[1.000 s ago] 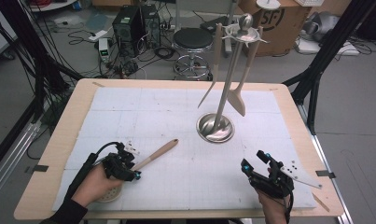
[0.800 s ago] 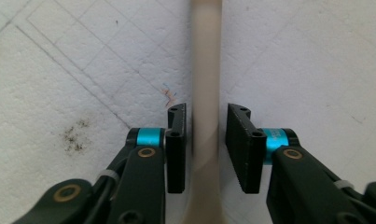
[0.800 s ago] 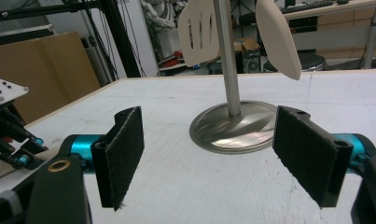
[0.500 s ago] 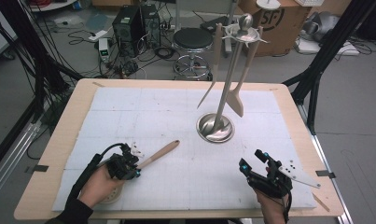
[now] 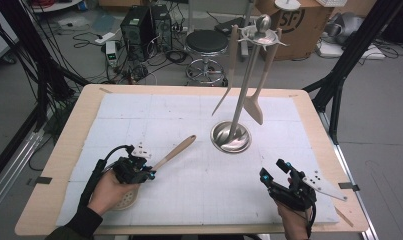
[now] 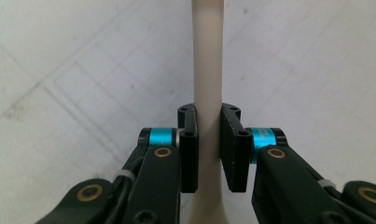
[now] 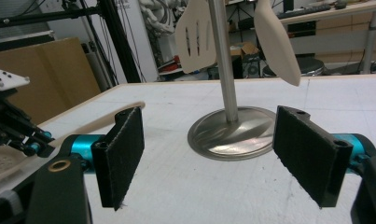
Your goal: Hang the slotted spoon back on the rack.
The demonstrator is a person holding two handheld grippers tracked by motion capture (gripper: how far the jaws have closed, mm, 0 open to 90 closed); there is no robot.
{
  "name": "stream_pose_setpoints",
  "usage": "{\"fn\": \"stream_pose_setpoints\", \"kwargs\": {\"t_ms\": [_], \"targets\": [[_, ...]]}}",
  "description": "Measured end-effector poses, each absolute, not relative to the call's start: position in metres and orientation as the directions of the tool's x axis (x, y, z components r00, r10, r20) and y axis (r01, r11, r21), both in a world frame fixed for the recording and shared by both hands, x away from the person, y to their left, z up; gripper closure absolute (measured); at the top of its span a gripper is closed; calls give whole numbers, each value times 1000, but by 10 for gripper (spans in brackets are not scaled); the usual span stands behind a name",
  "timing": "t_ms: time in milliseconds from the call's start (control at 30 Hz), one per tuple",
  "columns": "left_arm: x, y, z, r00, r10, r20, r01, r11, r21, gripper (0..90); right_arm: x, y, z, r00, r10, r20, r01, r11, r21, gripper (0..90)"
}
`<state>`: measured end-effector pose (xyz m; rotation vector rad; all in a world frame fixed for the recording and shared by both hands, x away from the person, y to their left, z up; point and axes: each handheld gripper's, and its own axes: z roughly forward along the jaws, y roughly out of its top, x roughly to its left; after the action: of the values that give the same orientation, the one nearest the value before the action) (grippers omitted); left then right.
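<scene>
A cream utensil lies at the near left of the table, its long handle [image 5: 175,152] pointing toward the stand and its perforated head [image 5: 124,200] under the person's left hand. My left gripper [image 5: 148,170] has just been closing and is now shut on that handle [image 6: 207,56], both pads pressed against it in the left gripper view [image 6: 209,140]. My right gripper [image 5: 276,175] rests at the near right, open, with nothing between its pads [image 7: 209,154]. It faces the steel stand [image 7: 232,133].
The steel stand's round base [image 5: 231,136] sits mid-table on the white mat, with a slotted turner [image 7: 195,35] and a spatula [image 7: 276,42] hanging from its top. The wooden table edge [image 5: 69,145] frames the mat. A stool, boxes and cables stand beyond.
The left gripper's jaws closed onto the utensil's handle, and the handle's far end swung slightly away from the person. The right gripper has stayed where it was.
</scene>
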<state>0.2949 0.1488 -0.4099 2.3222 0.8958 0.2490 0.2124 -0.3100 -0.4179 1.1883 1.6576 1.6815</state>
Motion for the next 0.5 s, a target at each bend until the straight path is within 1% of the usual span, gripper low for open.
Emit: {"fn": "stream_pose_setpoints", "kwargs": {"t_ms": [267,300,367,433,500], "targets": [[299,139,-397,751,656,-78,501,-489,714,791,207,-316,-418,-485,842,235,216,-145,965,242],[299,139,-394,752,652,-99,494,-457,740,791,207,-317,-418,-481,845,234,216,-145,966,242],[299,139,-388,764,633,-129,483,-428,764,791,206,-318,-418,-480,845,235,215,-147,965,242],[298,137,-382,769,627,-122,460,-410,788,790,205,-319,-418,-477,847,236,217,-146,965,242],[299,137,-378,768,625,-136,452,-380,807,791,206,-318,-419,-476,847,236,218,-146,965,242]]}}
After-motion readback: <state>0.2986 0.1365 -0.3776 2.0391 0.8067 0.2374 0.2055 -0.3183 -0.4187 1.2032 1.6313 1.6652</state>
